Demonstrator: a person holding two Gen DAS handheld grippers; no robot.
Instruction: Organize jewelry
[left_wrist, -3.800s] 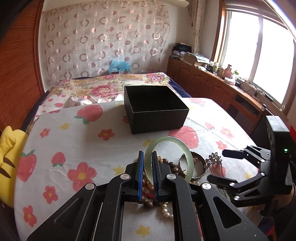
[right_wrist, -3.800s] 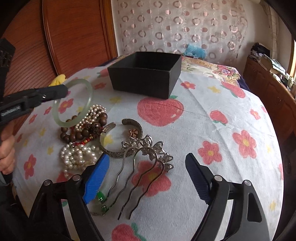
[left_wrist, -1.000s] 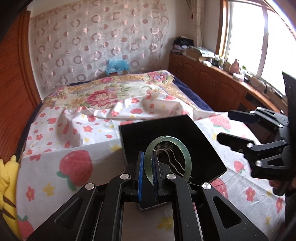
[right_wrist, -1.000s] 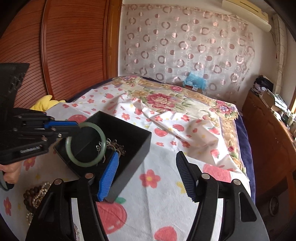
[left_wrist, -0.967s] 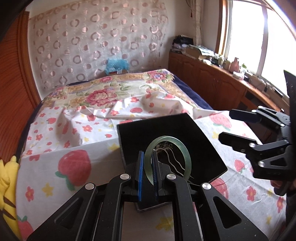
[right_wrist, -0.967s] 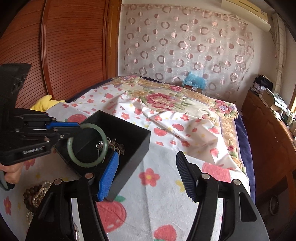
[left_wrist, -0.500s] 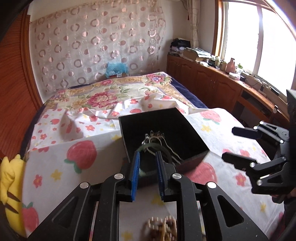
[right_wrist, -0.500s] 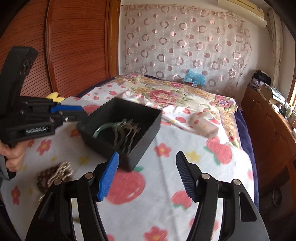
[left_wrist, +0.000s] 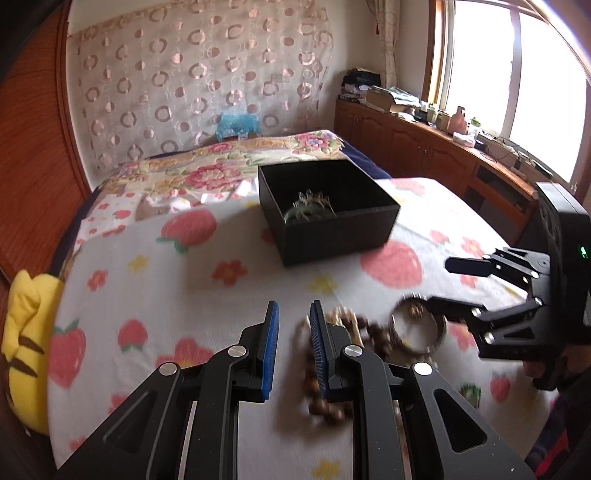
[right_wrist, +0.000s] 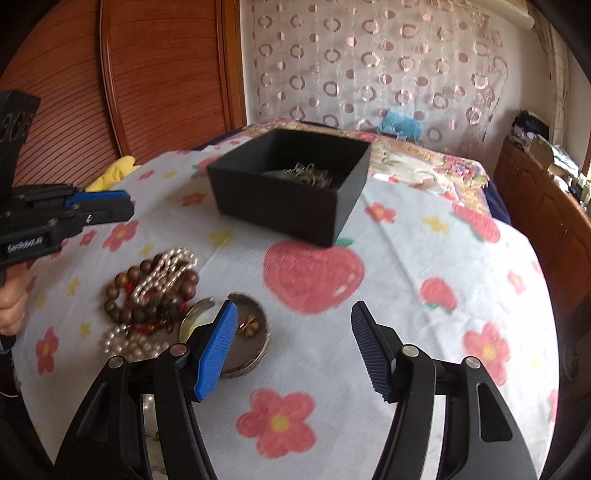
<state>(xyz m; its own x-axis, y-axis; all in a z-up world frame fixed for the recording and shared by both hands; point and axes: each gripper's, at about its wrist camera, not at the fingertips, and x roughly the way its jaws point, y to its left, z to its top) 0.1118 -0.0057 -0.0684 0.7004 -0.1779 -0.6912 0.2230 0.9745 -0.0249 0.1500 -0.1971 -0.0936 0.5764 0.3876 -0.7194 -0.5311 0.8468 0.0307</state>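
Observation:
A black open box (left_wrist: 325, 218) (right_wrist: 291, 188) stands on the strawberry-print cloth and holds a green bangle (left_wrist: 295, 216) and a silver hair comb (left_wrist: 314, 201). My left gripper (left_wrist: 293, 325) is open and empty, low over the cloth just left of a pile of brown beads (left_wrist: 325, 402) and pearls (right_wrist: 166, 273). My right gripper (right_wrist: 291, 328) is wide open and empty, its left finger over a silver cuff bracelet (right_wrist: 243, 332). The cuff also shows in the left wrist view (left_wrist: 417, 328).
A yellow plush (left_wrist: 26, 350) lies at the table's left edge. A bed with a floral cover (left_wrist: 207, 173) lies behind the table. Wooden cabinets (left_wrist: 424, 147) run along the right under the window.
The left gripper let the green bangle go into the box, opened, and drew back toward the bead pile. The right gripper dropped back over the silver cuff.

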